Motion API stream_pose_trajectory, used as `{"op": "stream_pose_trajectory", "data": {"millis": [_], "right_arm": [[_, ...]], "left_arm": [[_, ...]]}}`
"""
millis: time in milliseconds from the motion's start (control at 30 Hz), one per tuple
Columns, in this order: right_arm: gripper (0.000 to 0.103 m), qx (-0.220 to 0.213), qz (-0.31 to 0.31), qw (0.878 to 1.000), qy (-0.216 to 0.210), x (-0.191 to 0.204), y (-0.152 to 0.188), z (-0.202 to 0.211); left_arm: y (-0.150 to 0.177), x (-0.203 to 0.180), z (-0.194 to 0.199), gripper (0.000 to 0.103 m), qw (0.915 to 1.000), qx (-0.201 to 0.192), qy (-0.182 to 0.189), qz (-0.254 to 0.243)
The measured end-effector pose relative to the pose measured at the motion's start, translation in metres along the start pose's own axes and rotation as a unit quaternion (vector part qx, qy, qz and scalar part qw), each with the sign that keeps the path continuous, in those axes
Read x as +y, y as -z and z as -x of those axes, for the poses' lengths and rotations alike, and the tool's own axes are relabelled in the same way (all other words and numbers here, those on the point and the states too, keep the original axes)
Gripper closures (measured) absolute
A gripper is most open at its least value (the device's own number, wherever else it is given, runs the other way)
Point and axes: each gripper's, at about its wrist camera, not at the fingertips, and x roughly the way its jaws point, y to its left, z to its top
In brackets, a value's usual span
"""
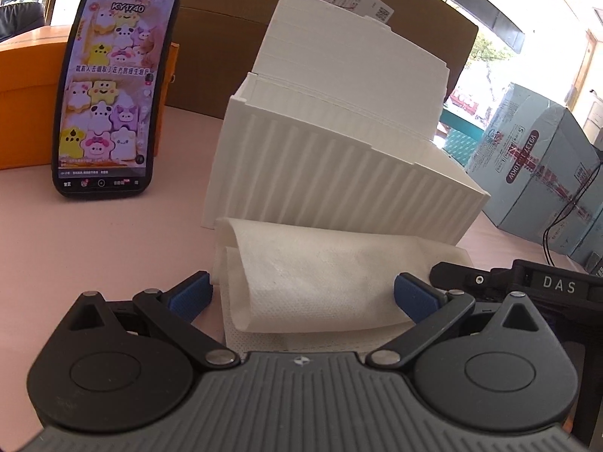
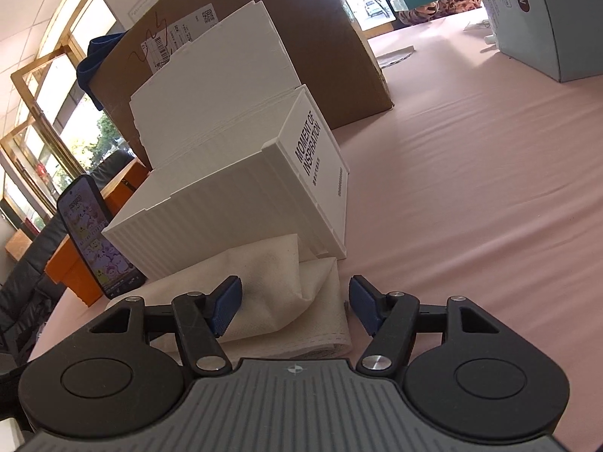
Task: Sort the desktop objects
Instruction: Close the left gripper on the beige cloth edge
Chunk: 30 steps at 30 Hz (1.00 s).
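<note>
A folded white cloth [image 1: 312, 282] lies on the pink table in front of a white ribbed storage box [image 1: 339, 158] whose lid stands open. My left gripper [image 1: 303, 293] is open, its blue pads on either side of the cloth's fold. In the right wrist view the same cloth [image 2: 279, 293] lies before the box [image 2: 233, 196], which reads "MOMENT OF INSPIRATION" on its end. My right gripper [image 2: 296, 305] is open around the cloth's right end. The right gripper's black body [image 1: 527, 282] shows at the right of the left wrist view.
A phone [image 1: 113, 90] with a lit screen leans upright against an orange box [image 1: 22, 101] at the left. A large cardboard box [image 2: 264, 30] stands behind the white box. Light blue cartons [image 1: 539, 173] stand at the right. Pink tabletop [image 2: 471, 207] stretches to the right.
</note>
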Motion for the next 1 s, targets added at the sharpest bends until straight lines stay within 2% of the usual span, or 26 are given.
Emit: {"op": "stream_pose_trajectory", "data": {"millis": [100, 167, 333, 433, 533, 833, 900, 933, 1000], "right_arm": [[0.058, 0.002, -0.002, 1.000, -0.004, -0.001, 0.002, 0.000], [0.061, 0.001, -0.001, 1.000, -0.003, -0.001, 0.003, 0.000], [0.074, -0.005, -0.002, 1.000, -0.003, -0.003, 0.005, 0.002], [0.077, -0.013, 0.018, 1.000, 0.003, 0.003, 0.007, 0.006], [0.081, -0.029, 0.058, 0.998, 0.019, 0.016, 0.011, 0.010], [0.082, -0.060, 0.102, 0.992, 0.031, 0.029, 0.016, 0.020], [0.082, -0.066, 0.110, 0.991, 0.033, 0.031, 0.017, 0.022], [0.082, -0.069, 0.113, 0.991, 0.034, 0.032, 0.017, 0.023], [0.082, -0.074, 0.121, 0.989, 0.037, 0.034, 0.018, 0.024]], "left_arm": [[0.002, -0.001, 0.001, 0.015, 1.0000, -0.004, 0.002, -0.004], [0.003, -0.002, 0.002, 0.031, 0.9999, -0.007, 0.006, -0.008], [0.006, -0.004, 0.009, 0.044, 0.9995, -0.028, 0.004, -0.017], [0.007, -0.006, 0.015, 0.049, 0.9988, -0.042, 0.006, -0.023], [0.008, -0.008, 0.020, 0.051, 0.9979, -0.058, 0.000, -0.030], [0.014, -0.019, 0.040, 0.051, 0.9907, -0.118, -0.011, -0.067], [0.012, -0.017, 0.039, 0.046, 0.9919, -0.111, -0.008, -0.061], [0.009, -0.015, 0.035, 0.038, 0.9938, -0.097, -0.005, -0.055], [0.006, -0.010, 0.028, 0.036, 0.9967, -0.074, -0.005, -0.034]]}}
